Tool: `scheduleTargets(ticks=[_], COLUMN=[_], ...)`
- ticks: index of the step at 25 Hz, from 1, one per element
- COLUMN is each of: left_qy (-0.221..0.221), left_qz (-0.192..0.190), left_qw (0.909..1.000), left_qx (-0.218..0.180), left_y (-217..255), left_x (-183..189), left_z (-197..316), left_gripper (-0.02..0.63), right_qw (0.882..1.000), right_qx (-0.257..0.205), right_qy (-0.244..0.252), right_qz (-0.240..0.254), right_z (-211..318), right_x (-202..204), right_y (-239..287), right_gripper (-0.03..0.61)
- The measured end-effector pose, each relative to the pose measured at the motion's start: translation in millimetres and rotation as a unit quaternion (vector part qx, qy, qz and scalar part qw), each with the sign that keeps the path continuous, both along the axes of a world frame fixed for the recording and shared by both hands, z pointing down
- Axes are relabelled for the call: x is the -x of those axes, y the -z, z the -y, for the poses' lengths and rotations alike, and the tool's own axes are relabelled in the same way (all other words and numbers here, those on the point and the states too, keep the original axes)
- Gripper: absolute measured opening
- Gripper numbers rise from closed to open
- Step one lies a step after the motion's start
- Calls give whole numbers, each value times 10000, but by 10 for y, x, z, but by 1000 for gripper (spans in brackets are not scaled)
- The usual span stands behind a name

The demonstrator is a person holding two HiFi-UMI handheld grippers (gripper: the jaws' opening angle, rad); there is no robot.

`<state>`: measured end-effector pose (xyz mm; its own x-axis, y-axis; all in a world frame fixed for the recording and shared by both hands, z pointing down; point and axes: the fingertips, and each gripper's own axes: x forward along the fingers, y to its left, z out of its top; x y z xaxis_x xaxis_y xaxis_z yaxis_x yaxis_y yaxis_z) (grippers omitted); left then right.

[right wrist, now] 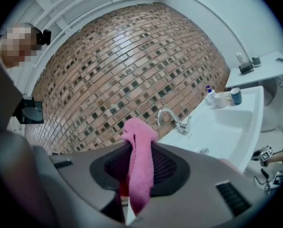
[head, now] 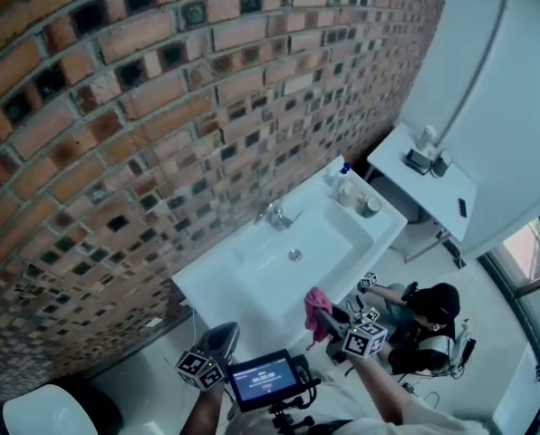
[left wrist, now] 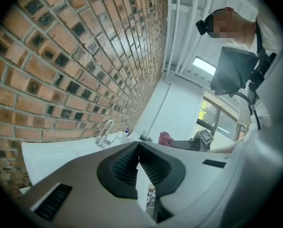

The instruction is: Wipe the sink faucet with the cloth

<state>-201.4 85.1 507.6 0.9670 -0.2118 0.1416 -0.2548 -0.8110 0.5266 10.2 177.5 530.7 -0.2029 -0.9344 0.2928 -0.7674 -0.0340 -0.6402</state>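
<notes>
The approach is in hand: the right gripper (right wrist: 139, 161) clenches the pink cloth (head: 316, 308) at the sink's (head: 252, 284) near rim, the left gripper (left wrist: 137, 163) is pressed together on nothing, and the cloth must next cross to the far-side faucet (head: 277, 216).

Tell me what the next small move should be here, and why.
Probably carry the right hand-held gripper forward over the white ceramic sink toward the curved chrome faucet. Its jaws are shut on the pink cloth, held near the sink's front edge, while the faucet stands apart by the brick wall. The left hand-held gripper is shut and empty.
</notes>
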Motion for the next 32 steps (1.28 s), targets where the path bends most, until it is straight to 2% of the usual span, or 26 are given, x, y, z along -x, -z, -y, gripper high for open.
scheduleTargets(ticks=[5, 9, 12, 19, 26, 32], left_qy=[149, 130, 56, 8, 200, 344], left_qz=[206, 373, 457, 741, 923, 1079], left_qw=[9996, 9986, 9984, 9968, 9946, 9918], left_qx=[118, 358, 322, 307, 427, 597], left_y=[-13, -208, -192, -451, -562, -638], left_x=[-333, -629, -920, -1406, -1661, -1754], left_z=[235, 244, 470, 841, 1050, 1106], left_gripper=[-14, -12, -12, -12, -14, -12], right_qw=[9991, 9982, 9981, 9972, 9938, 9863], right_qx=[82, 282, 231, 472, 971, 1503], right_qy=[122, 171, 235, 444, 515, 654], right_qz=[401, 508, 511, 373, 195, 168], right_z=[373, 499, 790, 1349, 1882, 2154], right_x=[-242, -407, -576, -1029, -1468, -1612], right_y=[-230, -525, -599, -1006, -1662, -2292], right_gripper=[115, 115, 115, 115, 115, 115])
